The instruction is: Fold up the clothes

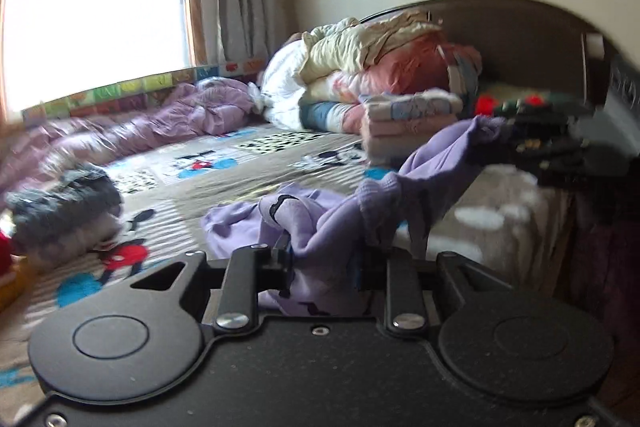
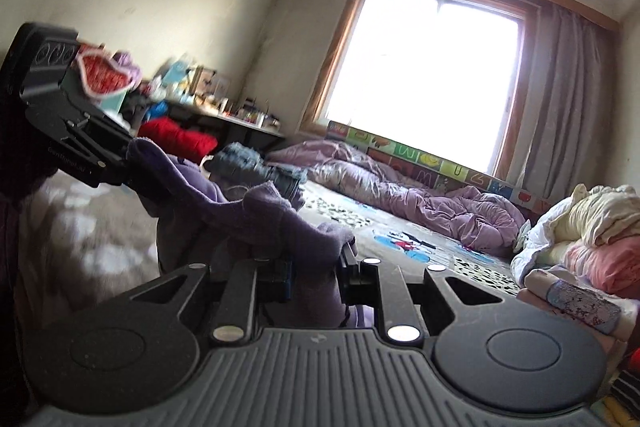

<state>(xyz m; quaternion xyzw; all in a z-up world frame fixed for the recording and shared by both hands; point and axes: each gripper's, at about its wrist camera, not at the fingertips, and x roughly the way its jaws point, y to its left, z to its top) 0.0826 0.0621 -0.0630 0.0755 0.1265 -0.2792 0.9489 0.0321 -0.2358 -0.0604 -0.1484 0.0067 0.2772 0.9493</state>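
Observation:
A lilac garment (image 1: 424, 167) hangs stretched in the air above the bed, held between both grippers. In the left wrist view my left gripper (image 1: 326, 259) is shut on one bunched end of it, cloth spilling between the fingers. The cloth runs up and right to the blurred right gripper (image 1: 516, 135). In the right wrist view my right gripper (image 2: 316, 267) is shut on the other end of the lilac garment (image 2: 256, 211), and the left gripper (image 2: 124, 167) is seen at the left clamping the far end.
The bed's cartoon-print sheet (image 1: 208, 187) lies below. A purple quilt (image 1: 160, 123) runs under the window, and a bedding pile (image 1: 360, 83) and folded pink stack (image 1: 408, 123) sit by the headboard (image 1: 520, 39). A grey-blue garment (image 1: 60, 203) lies left. A cluttered desk (image 2: 240, 119) stands beyond.

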